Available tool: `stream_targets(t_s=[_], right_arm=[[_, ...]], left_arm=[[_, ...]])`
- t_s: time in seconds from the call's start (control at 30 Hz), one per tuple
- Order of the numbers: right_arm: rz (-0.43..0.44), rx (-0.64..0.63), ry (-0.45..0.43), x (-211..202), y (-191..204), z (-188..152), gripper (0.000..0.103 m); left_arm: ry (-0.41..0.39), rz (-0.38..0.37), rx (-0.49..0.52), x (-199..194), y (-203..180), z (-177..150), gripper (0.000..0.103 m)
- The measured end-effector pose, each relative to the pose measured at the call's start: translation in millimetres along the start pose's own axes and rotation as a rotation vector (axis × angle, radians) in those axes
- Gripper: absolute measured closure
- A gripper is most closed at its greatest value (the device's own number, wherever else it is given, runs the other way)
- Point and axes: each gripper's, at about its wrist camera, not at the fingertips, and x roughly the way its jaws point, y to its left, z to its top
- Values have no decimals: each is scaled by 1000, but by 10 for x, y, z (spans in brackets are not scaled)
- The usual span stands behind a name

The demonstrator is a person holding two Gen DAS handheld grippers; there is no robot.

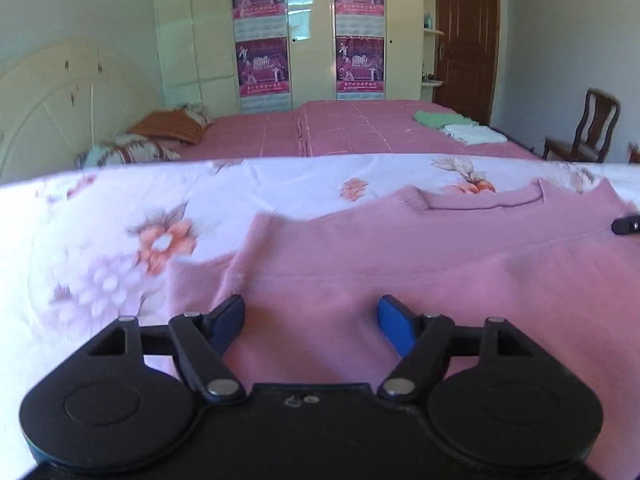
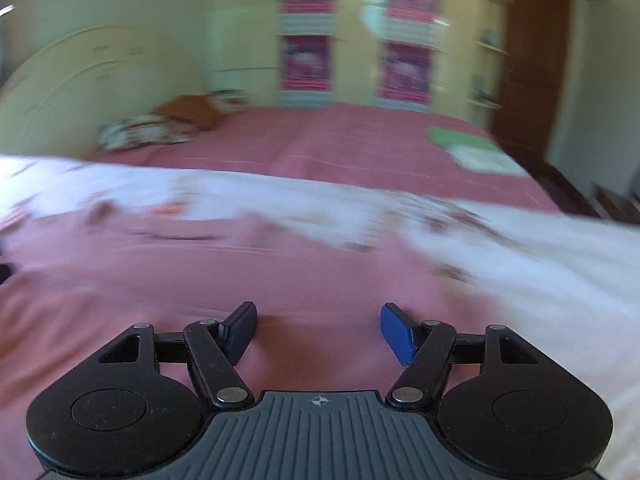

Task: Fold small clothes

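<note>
A pink knit sweater (image 1: 420,256) lies spread flat on a white floral sheet (image 1: 120,240), its neckline (image 1: 480,202) toward the far side. My left gripper (image 1: 312,312) hovers over the sweater's left part, open, with only flat cloth showing between its blue pads (image 1: 394,320). In the blurred right wrist view the same sweater (image 2: 200,272) fills the lower left. My right gripper (image 2: 318,320) is open over it, nothing pinched between the fingers. A black tip of the right gripper (image 1: 626,225) shows at the right edge of the left wrist view.
Beyond the floral sheet runs a pink bedspread (image 1: 360,128) with folded green and white clothes (image 1: 460,126) at its far right and pillows (image 1: 160,136) at the left by a cream headboard (image 1: 60,112). A wardrobe, a brown door and a wooden chair (image 1: 588,128) stand behind.
</note>
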Motion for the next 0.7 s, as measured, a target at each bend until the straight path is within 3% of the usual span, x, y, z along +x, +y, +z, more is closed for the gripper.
stream_targets(t_s=[0.07, 0.13, 0.2, 0.3, 0.43, 0.53, 0.63, 0.7], right_arm=[[59, 53, 8, -22, -254, -38, 36], [47, 16, 1, -85, -215, -25, 36], [44, 42, -55, -254, -147, 1, 36], [174, 30, -133, -653, 173, -55, 36], [296, -97, -110, -804, 773, -307, 36], [242, -120, -53, -653, 949, -481, 36], [192, -131, -48, -574, 961, -516, 36], [188, -115, -85, -710, 905, -490, 36]], left_arm=[[-20, -31, -54, -32, 91, 12, 30], [-40, 19, -55, -116, 24, 60, 30], [-110, -28, -88, -349, -115, 101, 30], [-158, -126, -70, -589, -544, 47, 30], [-121, -191, 19, -622, -1077, -159, 28], [-17, -123, 102, -367, -1221, -343, 26], [-34, -114, 68, -455, -1078, -304, 28], [-88, -104, 64, -580, -951, -309, 28]])
